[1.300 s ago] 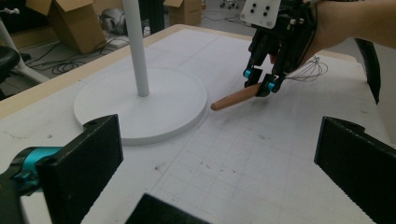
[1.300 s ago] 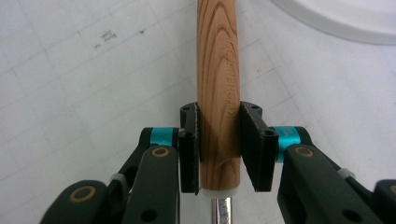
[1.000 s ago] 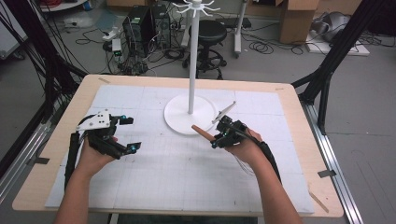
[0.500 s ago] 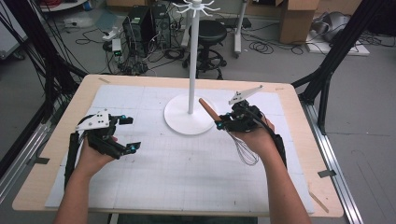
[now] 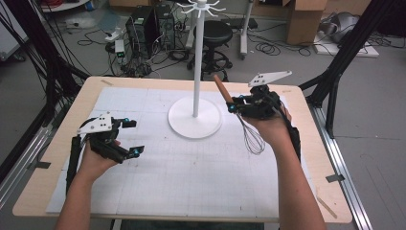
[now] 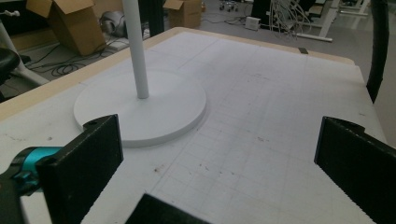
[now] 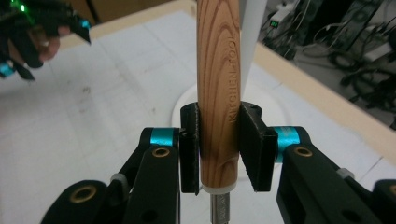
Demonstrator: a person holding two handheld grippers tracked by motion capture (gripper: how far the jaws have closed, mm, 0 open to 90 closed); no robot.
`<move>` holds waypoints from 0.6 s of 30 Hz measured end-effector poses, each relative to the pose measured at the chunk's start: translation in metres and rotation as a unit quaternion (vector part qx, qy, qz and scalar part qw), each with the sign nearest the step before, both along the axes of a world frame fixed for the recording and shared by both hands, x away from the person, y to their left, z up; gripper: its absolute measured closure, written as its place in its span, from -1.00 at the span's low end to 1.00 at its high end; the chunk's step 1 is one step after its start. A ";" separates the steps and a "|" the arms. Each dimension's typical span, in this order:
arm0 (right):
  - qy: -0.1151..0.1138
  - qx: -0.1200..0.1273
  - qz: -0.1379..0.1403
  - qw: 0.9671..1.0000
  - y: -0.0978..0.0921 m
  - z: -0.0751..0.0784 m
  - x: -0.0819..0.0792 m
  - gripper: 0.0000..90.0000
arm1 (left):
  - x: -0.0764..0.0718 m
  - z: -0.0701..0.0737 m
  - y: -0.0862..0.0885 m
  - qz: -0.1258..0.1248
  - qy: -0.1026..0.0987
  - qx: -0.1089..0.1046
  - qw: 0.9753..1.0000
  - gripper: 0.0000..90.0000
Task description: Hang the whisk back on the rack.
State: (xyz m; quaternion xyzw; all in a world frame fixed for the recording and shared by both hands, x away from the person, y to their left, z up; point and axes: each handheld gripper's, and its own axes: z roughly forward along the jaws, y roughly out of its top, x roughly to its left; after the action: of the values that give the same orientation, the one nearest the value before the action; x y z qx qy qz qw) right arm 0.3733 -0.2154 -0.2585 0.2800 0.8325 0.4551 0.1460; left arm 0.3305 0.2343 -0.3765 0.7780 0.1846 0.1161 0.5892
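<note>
One wire whisk with wooden handle (image 5: 239,112), clamped in right tongs (image 5: 238,104) above table (image 5: 191,191) by one white stand (image 5: 195,115); handle up-left, wires approx. downward. Left tongs (image 5: 131,138) wide open, empty.

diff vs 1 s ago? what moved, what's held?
The right gripper, shut on the whisk, rose off the table and tipped it up: wooden handle now points up toward the stand's pole, wire head hanging below the hand. Left gripper stayed open and in place; the stand didn't move.
</note>
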 end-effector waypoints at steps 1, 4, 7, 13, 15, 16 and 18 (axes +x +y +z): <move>0.000 0.000 0.000 1.000 0.000 0.000 0.000 0.58 | 0.000 0.000 0.000 0.000 0.000 0.000 1.000 -0.96; -0.020 0.020 -0.014 0.999 -0.002 0.016 0.003 0.58 | 0.000 0.000 0.000 0.000 0.000 -0.001 1.000 -0.96; -0.033 0.031 -0.022 0.999 -0.003 0.021 0.005 0.58 | -0.001 0.001 -0.001 0.000 0.000 0.001 1.000 -0.96; -0.046 0.054 -0.041 0.997 -0.008 0.036 0.012 0.58 | 0.000 0.001 0.000 -0.001 0.000 0.000 1.000 -0.96; -0.051 0.062 -0.050 0.995 -0.010 0.043 0.016 0.58 | 0.000 0.000 0.000 -0.001 0.000 0.001 1.000 -0.96; -0.054 0.066 -0.053 0.995 -0.011 0.046 0.017 0.58 | 0.000 0.000 0.000 -0.001 0.001 0.001 1.000 -0.96; -0.056 0.071 -0.061 0.994 -0.012 0.052 0.020 0.58 | 0.000 0.001 0.000 -0.002 0.000 0.001 1.000 -0.96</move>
State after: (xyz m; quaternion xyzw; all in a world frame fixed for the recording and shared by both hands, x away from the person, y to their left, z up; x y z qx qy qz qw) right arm 0.3929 -0.2274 -0.2060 0.3138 0.7701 0.5181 0.2001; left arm 0.3301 0.2340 -0.3758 0.7787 0.1830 0.1157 0.5888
